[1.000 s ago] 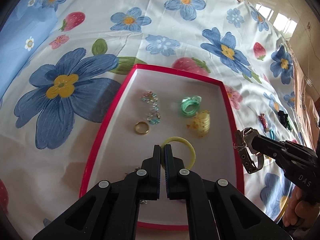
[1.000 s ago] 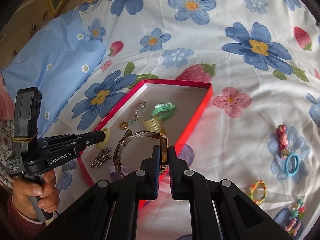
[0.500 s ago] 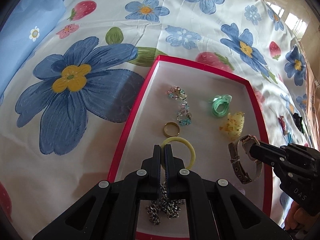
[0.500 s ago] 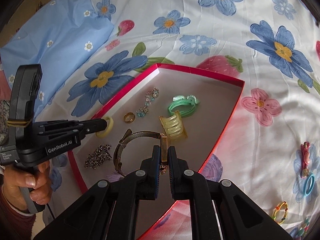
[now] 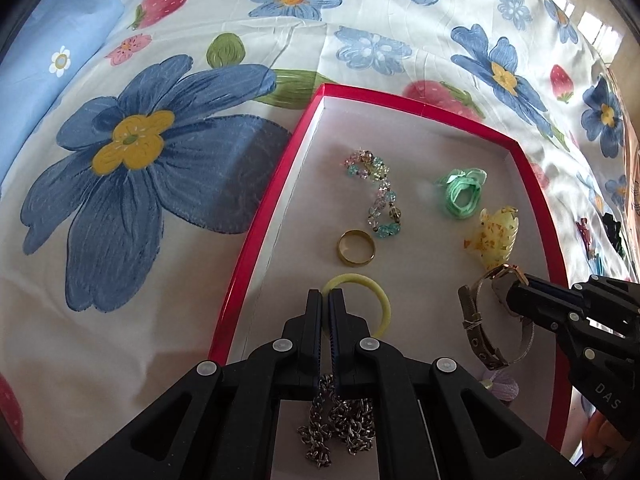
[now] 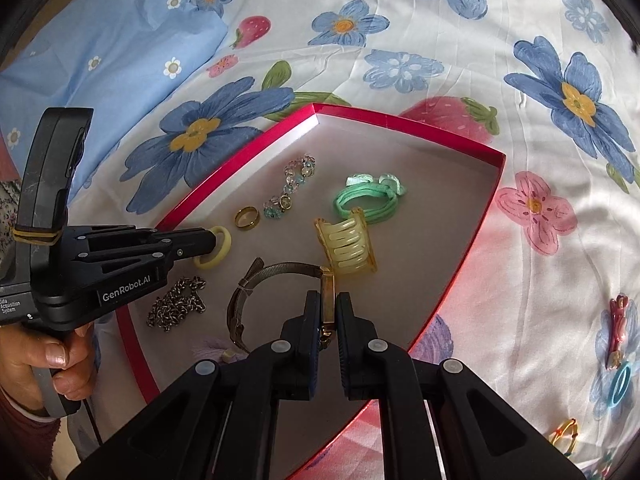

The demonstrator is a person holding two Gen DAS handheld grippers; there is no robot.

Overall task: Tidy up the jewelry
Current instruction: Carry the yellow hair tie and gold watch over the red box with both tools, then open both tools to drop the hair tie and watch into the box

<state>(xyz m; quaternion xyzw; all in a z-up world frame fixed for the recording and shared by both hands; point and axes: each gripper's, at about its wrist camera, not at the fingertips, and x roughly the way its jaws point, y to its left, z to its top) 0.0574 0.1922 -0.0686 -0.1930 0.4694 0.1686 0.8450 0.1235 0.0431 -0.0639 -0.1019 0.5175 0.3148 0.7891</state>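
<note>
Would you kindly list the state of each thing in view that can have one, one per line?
left tongs: shut on the yellow hair tie, over the red tray
right tongs: shut on the wristwatch, strap hanging open
yellow claw clip: lying closed in the tray
silver chain: heaped in the tray
gold ring: lying flat in the tray

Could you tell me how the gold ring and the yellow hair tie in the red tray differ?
The gold ring is shiny metal; the yellow hair tie looks matte and soft. The ring is the smaller loop, the tie wider. The ring lies free on the tray floor, while the left gripper is shut on the tie. Both are round loops inside the tray.
</note>
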